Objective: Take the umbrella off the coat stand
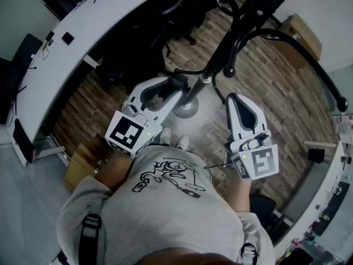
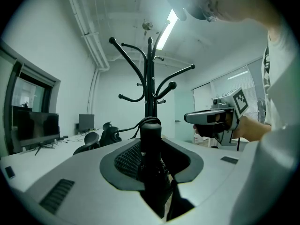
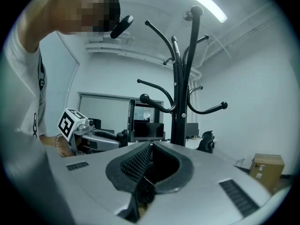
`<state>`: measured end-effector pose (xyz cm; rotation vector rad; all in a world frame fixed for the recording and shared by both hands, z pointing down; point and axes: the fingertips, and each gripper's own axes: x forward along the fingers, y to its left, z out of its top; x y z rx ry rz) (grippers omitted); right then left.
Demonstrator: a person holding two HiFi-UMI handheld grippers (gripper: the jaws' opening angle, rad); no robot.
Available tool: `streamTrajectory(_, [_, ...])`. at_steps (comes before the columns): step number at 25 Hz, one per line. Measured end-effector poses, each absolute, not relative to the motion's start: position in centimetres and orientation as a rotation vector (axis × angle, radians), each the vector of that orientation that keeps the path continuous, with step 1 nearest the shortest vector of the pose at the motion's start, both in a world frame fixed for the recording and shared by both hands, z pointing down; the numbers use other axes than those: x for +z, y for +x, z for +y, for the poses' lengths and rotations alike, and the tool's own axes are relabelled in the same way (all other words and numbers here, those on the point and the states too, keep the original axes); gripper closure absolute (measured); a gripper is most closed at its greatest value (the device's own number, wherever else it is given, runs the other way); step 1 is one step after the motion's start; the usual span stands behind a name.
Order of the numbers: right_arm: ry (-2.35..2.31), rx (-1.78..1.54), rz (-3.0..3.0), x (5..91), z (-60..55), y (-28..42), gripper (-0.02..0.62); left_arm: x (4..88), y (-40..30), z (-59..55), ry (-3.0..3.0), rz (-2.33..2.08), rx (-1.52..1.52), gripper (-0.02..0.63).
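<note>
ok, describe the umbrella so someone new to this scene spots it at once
Start at the tall black coat stand. Right in front of its pole, the left gripper is clamped on the umbrella: a stubby, folded black cylinder with a cord looped over its top, far thicker than the stand's thin curved hooks.

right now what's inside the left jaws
A folded black umbrella, gripped by the left gripper, with its strap loop on top. It covers the lower pole of the coat stand behind it. The gripper's body hides the umbrella's lower end.
</note>
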<state>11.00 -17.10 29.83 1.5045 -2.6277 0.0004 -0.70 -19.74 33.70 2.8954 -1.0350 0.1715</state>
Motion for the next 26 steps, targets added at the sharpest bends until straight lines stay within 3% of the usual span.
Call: streamTrajectory(26, [1.485,0.024,-2.598,31.5,-17.4,11.5,0.574,33.2,-0.9,-20.0,2.898,-1.024,0.167,0.451])
